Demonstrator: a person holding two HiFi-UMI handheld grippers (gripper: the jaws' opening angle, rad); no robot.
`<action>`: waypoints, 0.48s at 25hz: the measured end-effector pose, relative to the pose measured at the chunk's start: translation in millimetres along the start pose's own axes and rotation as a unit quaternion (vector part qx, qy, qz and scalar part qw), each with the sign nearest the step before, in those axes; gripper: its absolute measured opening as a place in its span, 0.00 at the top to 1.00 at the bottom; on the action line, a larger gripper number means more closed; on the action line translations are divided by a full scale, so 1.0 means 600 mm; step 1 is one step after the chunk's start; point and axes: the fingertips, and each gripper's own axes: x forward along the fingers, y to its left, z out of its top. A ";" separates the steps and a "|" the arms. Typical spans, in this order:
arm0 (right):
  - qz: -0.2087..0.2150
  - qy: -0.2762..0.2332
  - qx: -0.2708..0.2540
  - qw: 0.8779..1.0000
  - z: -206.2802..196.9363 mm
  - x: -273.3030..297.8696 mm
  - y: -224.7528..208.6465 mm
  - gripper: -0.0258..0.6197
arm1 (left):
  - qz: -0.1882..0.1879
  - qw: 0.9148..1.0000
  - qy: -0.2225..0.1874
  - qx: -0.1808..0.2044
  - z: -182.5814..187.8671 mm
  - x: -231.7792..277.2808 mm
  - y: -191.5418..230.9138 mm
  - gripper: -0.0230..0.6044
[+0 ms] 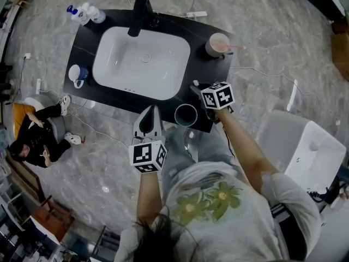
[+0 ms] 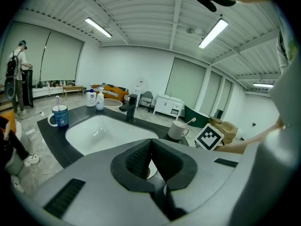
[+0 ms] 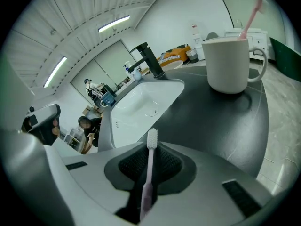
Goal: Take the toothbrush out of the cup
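Observation:
My right gripper (image 1: 199, 89) hovers over the front right corner of the black counter (image 1: 87, 45), shut on a pale pink toothbrush (image 3: 148, 173). The toothbrush stands upright between the pads, its bristle head (image 3: 152, 138) above the jaws. A dark teal cup (image 1: 186, 114) stands on the counter's front edge, just left of that gripper, with nothing showing inside it. My left gripper (image 1: 151, 112) sits at the front edge left of the teal cup. It is shut, pads (image 2: 141, 157) pressed together with nothing between them.
A white sink (image 1: 142, 61) with a black faucet (image 1: 139, 14) fills the counter's middle. A pale mug (image 3: 230, 62) holding a pink toothbrush stands back right, a blue mug (image 1: 77, 73) at left, and soap bottles (image 1: 84, 13) back left. A person sits on the floor (image 1: 38, 132) to the left.

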 end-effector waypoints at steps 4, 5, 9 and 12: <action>-0.005 0.004 -0.019 1.000 0.004 0.012 -0.004 0.85 | 0.000 1.000 0.007 -0.004 -0.012 0.013 0.005 0.93; -0.005 0.005 -0.025 1.000 0.004 0.014 -0.003 0.85 | -0.001 1.000 0.008 -0.005 -0.014 0.016 0.006 0.93; -0.001 0.009 -0.037 0.999 0.003 0.016 0.005 0.85 | -0.007 1.000 0.010 -0.005 -0.017 0.025 0.005 0.93; -0.002 0.011 -0.040 0.999 0.002 0.016 0.010 0.83 | -0.011 1.000 0.009 -0.003 -0.014 0.027 0.005 0.93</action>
